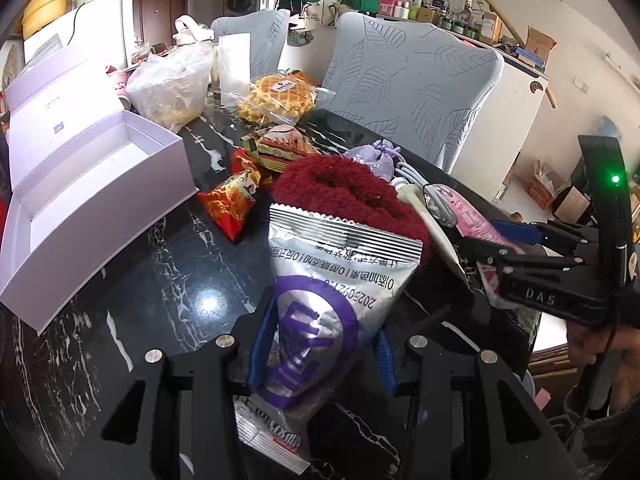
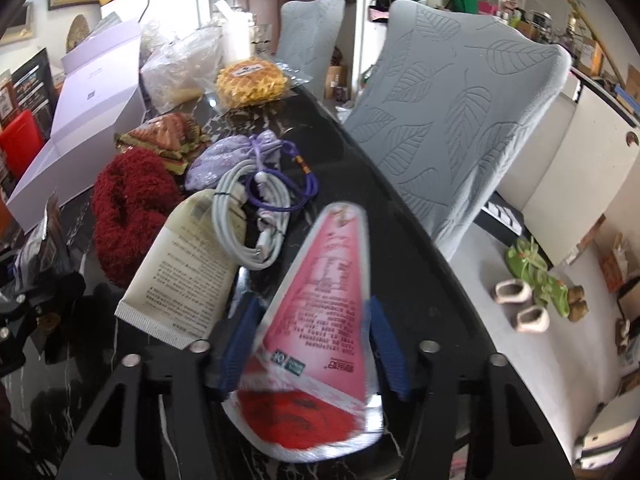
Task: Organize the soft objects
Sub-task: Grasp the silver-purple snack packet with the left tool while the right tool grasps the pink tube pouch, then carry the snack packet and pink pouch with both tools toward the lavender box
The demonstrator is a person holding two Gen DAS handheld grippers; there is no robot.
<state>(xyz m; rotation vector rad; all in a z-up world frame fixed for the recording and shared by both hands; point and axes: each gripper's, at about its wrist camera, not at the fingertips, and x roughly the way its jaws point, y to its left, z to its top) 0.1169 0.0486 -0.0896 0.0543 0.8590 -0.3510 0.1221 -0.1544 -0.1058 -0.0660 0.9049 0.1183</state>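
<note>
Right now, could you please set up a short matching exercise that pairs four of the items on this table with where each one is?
Items:
1. silver snack bag
2. pink pouch
3. white cable
4. waffle pack

Places:
A. coiled on top of the cream tube
B. between the left gripper fingers
C. at the far end of the table, near the chairs
D. between the right gripper fingers

Pairs: 1-B, 2-D, 3-A, 4-C
</note>
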